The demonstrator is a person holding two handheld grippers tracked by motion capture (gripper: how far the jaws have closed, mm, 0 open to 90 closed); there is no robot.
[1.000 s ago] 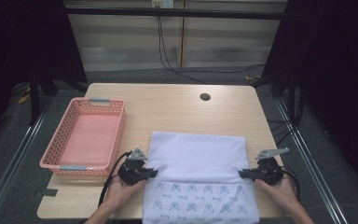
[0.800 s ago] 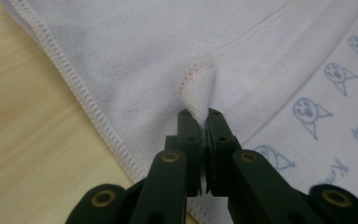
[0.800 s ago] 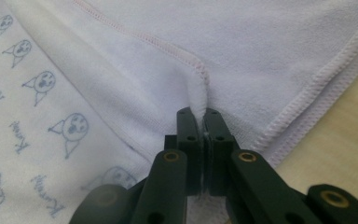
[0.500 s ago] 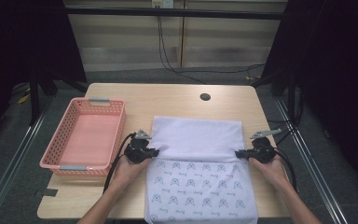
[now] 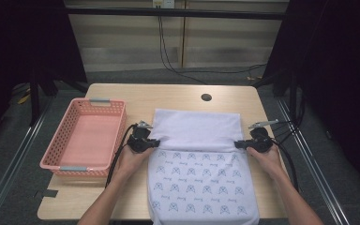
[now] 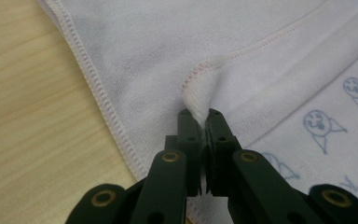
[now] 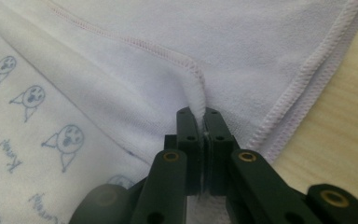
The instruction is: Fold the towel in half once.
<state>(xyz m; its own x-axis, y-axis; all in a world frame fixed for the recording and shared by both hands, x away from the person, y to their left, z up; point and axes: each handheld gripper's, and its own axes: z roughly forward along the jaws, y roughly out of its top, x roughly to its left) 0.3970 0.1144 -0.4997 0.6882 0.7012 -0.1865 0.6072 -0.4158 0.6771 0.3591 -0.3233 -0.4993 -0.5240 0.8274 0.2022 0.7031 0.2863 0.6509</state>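
Observation:
A white towel (image 5: 197,159) printed with small blue faces lies on the wooden table (image 5: 168,96), its near end hanging over the front edge. Its plain underside is turned up across the far half. My left gripper (image 5: 155,143) is shut on the towel's left edge. In the left gripper view my left gripper (image 6: 199,114) pinches a raised fold of the hem (image 6: 200,95). My right gripper (image 5: 238,144) is shut on the towel's right edge. The right gripper view shows my right gripper (image 7: 199,114) clamped on the stitched hem (image 7: 196,88) of the towel (image 7: 121,79).
A pink plastic basket (image 5: 86,136) stands at the table's left side, close to my left hand. A dark round hole (image 5: 206,97) sits in the tabletop beyond the towel. Cables (image 5: 288,131) trail off the right edge. Bare wood (image 6: 37,121) lies beside the towel's hem.
Both grippers have moved away from me across the table, each holding a towel edge. The plain flap has travelled farther back, and more of the printed face shows in front.

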